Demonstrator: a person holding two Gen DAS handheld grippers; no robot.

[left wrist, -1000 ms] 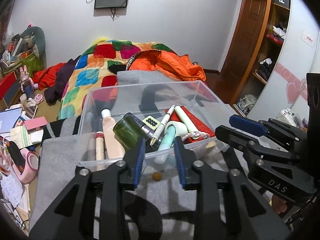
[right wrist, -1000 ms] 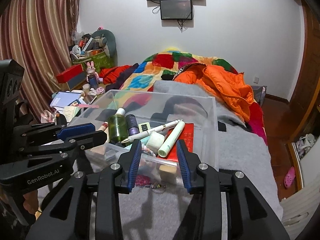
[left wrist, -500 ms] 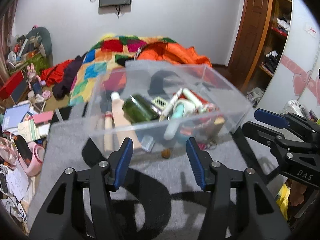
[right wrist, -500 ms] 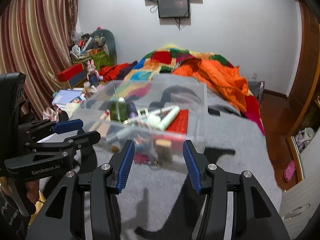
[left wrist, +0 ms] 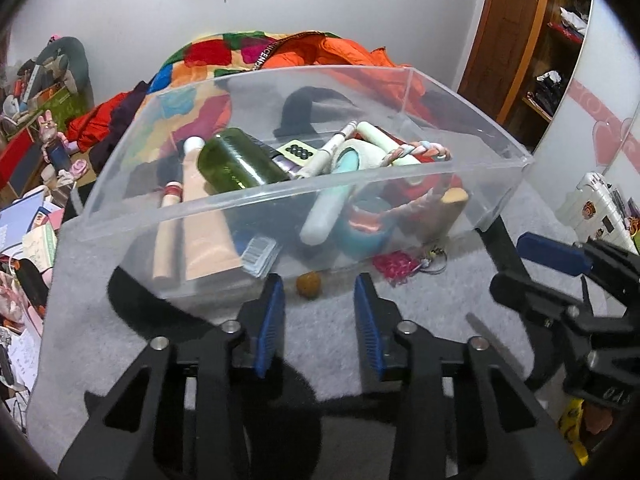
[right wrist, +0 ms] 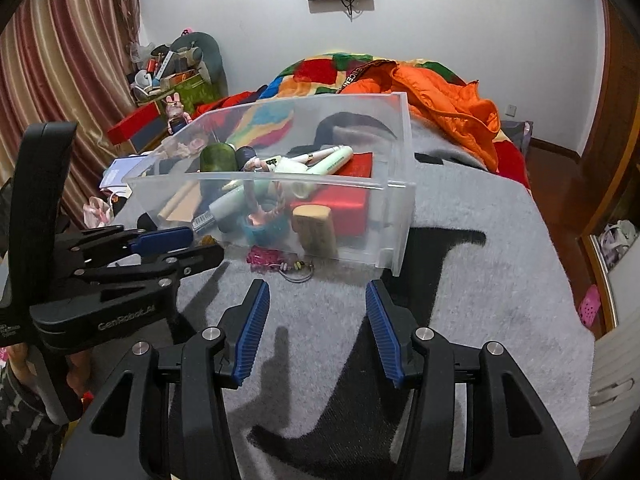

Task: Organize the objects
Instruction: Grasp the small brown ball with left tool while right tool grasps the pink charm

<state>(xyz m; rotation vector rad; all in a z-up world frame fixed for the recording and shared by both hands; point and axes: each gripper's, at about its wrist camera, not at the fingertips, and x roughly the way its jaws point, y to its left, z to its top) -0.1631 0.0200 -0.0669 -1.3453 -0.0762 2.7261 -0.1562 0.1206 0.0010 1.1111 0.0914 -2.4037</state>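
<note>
"GenRobot.AI" in pale lettering on the left gripper point(right wrist: 176, 248) body, seen from right wrist; black band point(right wrist: 354, 74) on the orange jacket point(right wrist: 448, 100) carries letters, too small to read

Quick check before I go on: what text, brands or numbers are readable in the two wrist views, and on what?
"GenRobot.AI": side of the left gripper, seen from the right wrist.
Black strip on the orange jacket: white letters, too blurred to read.
Barcode label in the bin: too small.
Raised letters on the right gripper: partly cut off, unreadable.
</note>
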